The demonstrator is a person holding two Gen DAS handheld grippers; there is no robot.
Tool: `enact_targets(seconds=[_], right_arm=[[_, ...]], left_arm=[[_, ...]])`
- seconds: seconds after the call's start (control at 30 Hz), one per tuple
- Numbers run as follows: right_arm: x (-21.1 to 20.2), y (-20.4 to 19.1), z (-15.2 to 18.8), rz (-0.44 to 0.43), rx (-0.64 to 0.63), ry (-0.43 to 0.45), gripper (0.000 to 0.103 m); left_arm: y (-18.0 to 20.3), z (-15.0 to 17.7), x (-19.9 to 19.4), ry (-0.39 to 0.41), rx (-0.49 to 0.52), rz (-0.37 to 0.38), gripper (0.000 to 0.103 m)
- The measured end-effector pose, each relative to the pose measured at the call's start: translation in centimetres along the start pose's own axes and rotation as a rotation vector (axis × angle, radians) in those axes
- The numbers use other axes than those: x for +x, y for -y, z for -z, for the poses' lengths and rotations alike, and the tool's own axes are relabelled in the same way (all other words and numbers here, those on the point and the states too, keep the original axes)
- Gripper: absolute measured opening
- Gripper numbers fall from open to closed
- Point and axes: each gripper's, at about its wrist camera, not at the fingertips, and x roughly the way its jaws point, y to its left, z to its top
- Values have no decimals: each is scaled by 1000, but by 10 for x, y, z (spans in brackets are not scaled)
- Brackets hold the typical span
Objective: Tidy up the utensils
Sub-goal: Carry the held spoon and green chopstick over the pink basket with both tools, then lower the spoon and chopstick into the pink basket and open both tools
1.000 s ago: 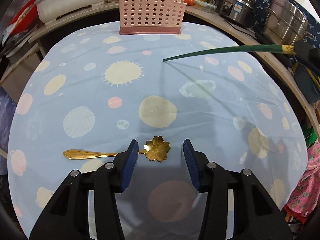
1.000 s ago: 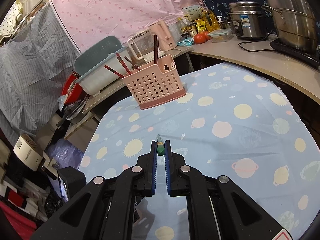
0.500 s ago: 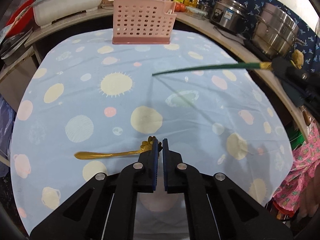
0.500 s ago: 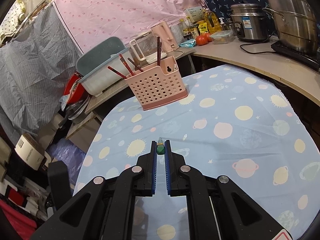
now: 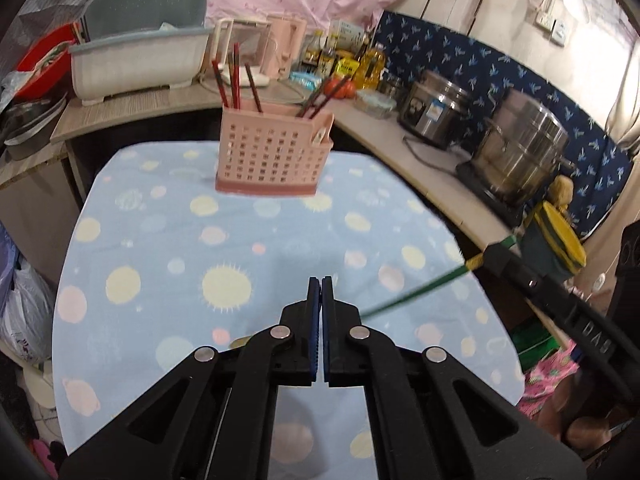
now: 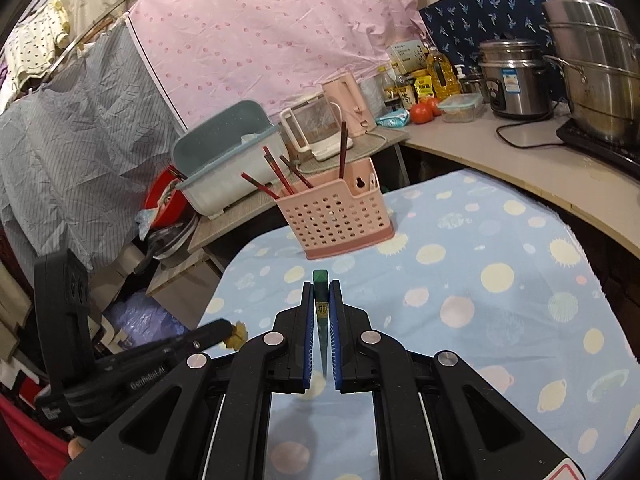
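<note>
A pink perforated utensil basket point(image 5: 274, 158) with several dark red chopsticks stands at the far end of the table; it also shows in the right wrist view point(image 6: 336, 216). My left gripper point(image 5: 320, 280) is shut on the gold flower spoon, lifted above the table. The spoon's flower head point(image 6: 235, 334) shows at the tip of the left gripper in the right wrist view; a gold bit point(image 5: 239, 343) peeks under my left fingers. My right gripper point(image 6: 321, 284) is shut on a green chopstick point(image 6: 321, 296), which also shows in the left wrist view point(image 5: 416, 292).
The table has a light blue planet-print cloth point(image 5: 160, 240). A curved counter point(image 5: 420, 136) behind and right holds steel pots point(image 5: 520, 156), a rice cooker point(image 5: 434, 108), bottles and tomatoes. A grey-white dish tub point(image 5: 136, 60) sits at the back left.
My left gripper closed on the gold spoon and lifted it off the table, tilting up toward the basket. My right gripper stays shut on the green chopstick and moved closer to the basket.
</note>
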Motion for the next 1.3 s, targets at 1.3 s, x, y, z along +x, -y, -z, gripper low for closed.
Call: enact_targets(seconds=[1.3], right_arm=[[207, -9, -227, 36, -2, 196, 8]], left_arm=[[-80, -247, 133, 168, -169, 217, 1]])
